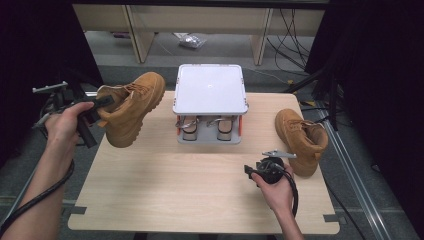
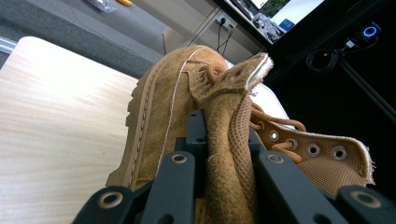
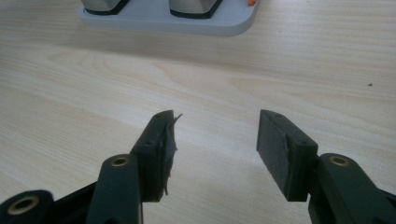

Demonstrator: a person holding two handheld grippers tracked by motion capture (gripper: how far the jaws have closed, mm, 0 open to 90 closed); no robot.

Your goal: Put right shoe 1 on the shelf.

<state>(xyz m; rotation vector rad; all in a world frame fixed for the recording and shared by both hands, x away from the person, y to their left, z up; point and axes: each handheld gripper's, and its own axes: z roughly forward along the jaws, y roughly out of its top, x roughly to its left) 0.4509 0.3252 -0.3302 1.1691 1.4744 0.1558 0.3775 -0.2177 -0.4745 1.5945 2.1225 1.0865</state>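
A tan suede boot (image 1: 131, 105) hangs above the table's left side, toe pointing away from me. My left gripper (image 1: 106, 101) is shut on its heel collar; in the left gripper view the padded collar (image 2: 229, 154) is pinched between the two black jaws. A second tan boot (image 1: 301, 138) lies on the table at the right. Just left of its heel, my right gripper (image 1: 250, 170) rests low over the wood, open, with nothing between its fingertips (image 3: 161, 140). A grey two-tier rack (image 1: 210, 102) stands at the table's back centre.
The rack's lower shelf (image 3: 187, 23) holds two dark-soled items (image 1: 187, 127). The wooden table (image 1: 175, 185) has free room across its front half. Beyond the far edge are floor, desk legs and cables (image 1: 295, 40).
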